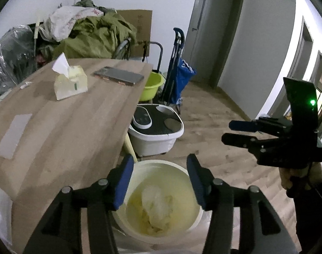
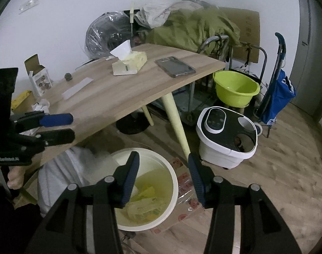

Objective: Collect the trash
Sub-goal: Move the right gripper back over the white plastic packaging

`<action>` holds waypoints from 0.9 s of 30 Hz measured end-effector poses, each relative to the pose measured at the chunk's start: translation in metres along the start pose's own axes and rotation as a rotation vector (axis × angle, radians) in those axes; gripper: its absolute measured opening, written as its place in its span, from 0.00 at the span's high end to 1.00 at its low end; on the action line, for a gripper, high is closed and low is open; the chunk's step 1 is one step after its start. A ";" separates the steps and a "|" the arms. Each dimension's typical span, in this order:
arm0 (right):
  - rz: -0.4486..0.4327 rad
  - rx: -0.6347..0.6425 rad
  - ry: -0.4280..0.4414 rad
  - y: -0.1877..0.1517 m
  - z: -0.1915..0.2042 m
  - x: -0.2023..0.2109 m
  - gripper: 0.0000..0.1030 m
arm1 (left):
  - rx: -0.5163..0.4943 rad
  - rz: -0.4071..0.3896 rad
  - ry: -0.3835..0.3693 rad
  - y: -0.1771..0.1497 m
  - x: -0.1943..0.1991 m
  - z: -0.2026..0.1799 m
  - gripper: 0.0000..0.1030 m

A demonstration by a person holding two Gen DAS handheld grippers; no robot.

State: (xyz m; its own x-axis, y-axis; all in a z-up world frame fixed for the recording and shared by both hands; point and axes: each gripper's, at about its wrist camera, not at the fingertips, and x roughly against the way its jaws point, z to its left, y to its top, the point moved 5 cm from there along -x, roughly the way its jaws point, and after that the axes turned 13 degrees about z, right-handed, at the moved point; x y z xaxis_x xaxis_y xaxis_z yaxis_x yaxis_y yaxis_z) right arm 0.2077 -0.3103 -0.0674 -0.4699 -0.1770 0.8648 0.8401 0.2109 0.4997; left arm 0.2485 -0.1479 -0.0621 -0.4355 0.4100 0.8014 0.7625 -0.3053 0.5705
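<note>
A: Where is the trash?
B: In the bin (image 1: 161, 199), a round cream plastic pail standing upright on the wood floor, mouth up, just beside the table (image 1: 65, 131) edge. Inside lies a crumpled whitish wad (image 1: 156, 205) over pale yellow wrappers (image 2: 146, 207); the wad's long axis runs roughly from the near rim toward the far one.

A: And the grippers?
B: The left gripper (image 1: 160, 182) hangs above the bin, blue ribbed pads spread wide, nothing between them. The right gripper (image 2: 163, 180) hangs over the bin's right rim, jaws equally wide, also empty. Each shows sideways in the other's view, with its fingers apart.

A: What's on the table?
B: A soft tissue pack (image 1: 71, 82) with one sheet sticking up, a flat grey phone (image 1: 118, 75) lying with its long axis across the far end, and a clear rectangular strip (image 1: 13, 135). The top is light wood grain.

A: Beyond it?
B: A white-and-black foot bath (image 2: 226, 135), a lime basin (image 2: 235, 89), a blue trolley bag (image 2: 277, 97).
</note>
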 end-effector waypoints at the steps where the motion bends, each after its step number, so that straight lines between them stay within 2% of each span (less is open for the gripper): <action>1: -0.001 0.007 0.000 0.002 0.003 0.000 0.56 | 0.005 -0.004 0.001 0.000 0.003 0.002 0.48; 12: -0.018 0.100 0.047 0.034 0.054 -0.006 0.56 | 0.076 -0.078 0.048 -0.018 0.057 0.034 0.47; 21: -0.032 0.214 0.114 0.067 0.119 -0.017 0.56 | 0.179 -0.156 0.137 -0.042 0.108 0.076 0.47; 27: -0.028 0.285 0.163 0.086 0.159 -0.030 0.56 | 0.272 -0.176 0.197 -0.065 0.131 0.109 0.47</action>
State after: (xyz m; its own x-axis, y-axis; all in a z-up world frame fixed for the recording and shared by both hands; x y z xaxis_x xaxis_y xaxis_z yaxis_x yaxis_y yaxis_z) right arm 0.2511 -0.1338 -0.0427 -0.4231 -0.3330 0.8427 0.7069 0.4606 0.5369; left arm 0.1946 0.0197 -0.0136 -0.6345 0.2541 0.7300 0.7557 0.0053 0.6549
